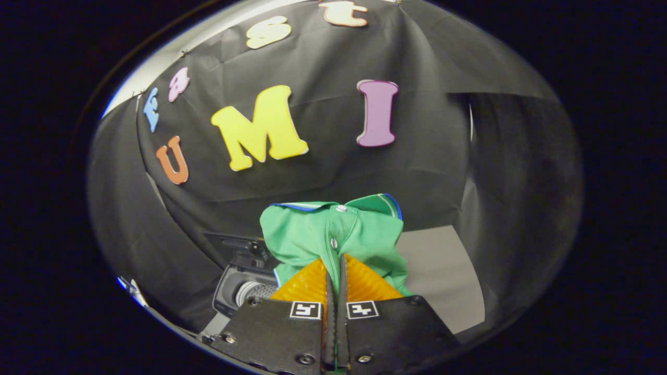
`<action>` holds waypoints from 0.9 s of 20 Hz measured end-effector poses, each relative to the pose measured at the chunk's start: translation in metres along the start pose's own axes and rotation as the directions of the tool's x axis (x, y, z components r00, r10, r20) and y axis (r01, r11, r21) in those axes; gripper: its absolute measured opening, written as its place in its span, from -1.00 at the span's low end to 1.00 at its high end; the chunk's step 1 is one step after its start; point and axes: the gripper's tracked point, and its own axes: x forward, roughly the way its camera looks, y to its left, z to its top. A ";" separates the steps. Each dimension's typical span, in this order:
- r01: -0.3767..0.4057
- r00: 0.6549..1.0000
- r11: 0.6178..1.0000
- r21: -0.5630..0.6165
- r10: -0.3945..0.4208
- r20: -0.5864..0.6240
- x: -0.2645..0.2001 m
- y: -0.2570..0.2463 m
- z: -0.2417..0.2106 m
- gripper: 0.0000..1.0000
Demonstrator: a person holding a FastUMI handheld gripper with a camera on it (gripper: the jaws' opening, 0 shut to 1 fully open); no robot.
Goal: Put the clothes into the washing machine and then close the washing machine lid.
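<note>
Overhead, black cloth wall (427, 172) hangs behind everything, creased, curving round both sides. Grey table (443, 276) shows beyond the fingers on the right, a bare stretch running to the wall.

Washer (245, 284) sits low on the left, beyond and beside the fingers: a small machine, its lid (234, 247) standing up and open behind the drum mouth. Ribbed drum wall shows inside; whether anything lies in it cannot be told, as the shirt and the left finger cover most of the opening.

Shirt (307, 234), green with a striped collar and buttons, hangs bunched just ahead of the fingers, raised clear of the table, partly over the washer's right side. Its lower part is hidden behind the fingers.

Gripper (336, 281): fingers closed almost together, a fold of the shirt's button strip pinched in the narrow slit between them.
</note>
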 end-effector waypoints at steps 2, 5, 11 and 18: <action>-0.035 0.999 0.999 -0.026 0.036 0.025 -0.008 0.021 0.011 -0.90; -0.098 0.994 0.994 -0.055 0.100 0.040 -0.014 0.051 0.019 -0.90; -0.256 0.965 0.961 -0.109 0.260 0.027 -0.006 0.136 0.024 -0.90; -0.404 0.913 0.904 -0.137 0.408 0.004 0.017 0.234 0.024 -0.90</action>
